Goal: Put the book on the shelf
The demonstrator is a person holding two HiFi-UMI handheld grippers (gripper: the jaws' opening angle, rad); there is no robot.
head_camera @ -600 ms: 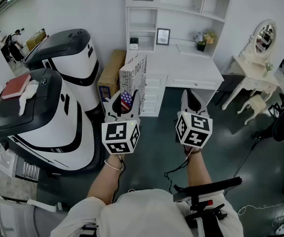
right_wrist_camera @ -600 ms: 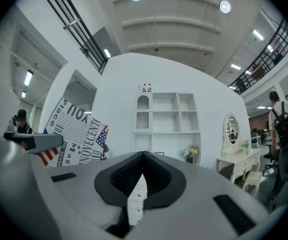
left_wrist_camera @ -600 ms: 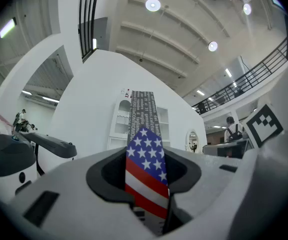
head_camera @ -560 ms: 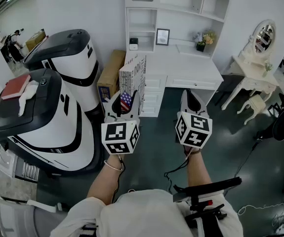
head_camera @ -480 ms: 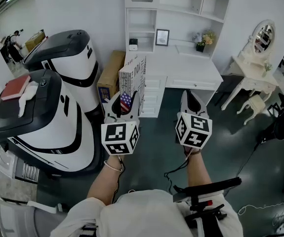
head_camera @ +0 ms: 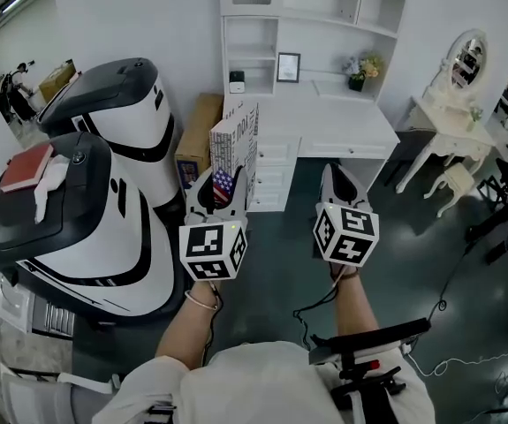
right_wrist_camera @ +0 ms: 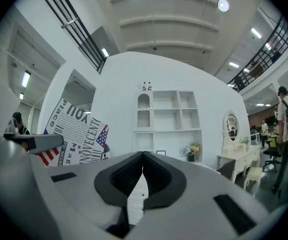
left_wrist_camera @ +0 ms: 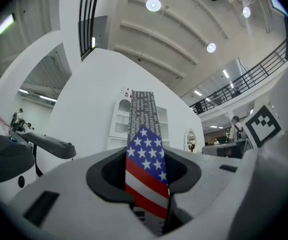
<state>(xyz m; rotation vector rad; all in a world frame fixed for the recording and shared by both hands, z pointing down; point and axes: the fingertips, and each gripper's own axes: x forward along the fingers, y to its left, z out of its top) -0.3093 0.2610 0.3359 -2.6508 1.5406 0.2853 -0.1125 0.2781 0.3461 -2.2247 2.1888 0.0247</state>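
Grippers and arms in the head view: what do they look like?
The left gripper and right gripper are pale grey, each bearing a white cube with black square markers. A black cable trails from the right one. A thin bangle rings the left wrist; the top is off-white.

The head camera is looking steeply down from above the person's arms, taking in the left gripper (head_camera: 222, 182), the right gripper (head_camera: 337, 173) and, farther off, the white shelf unit (head_camera: 315, 18). Each gripper camera is sitting close behind its own jaws, facing that same shelf unit. All three views are sharing the book (head_camera: 236, 140).
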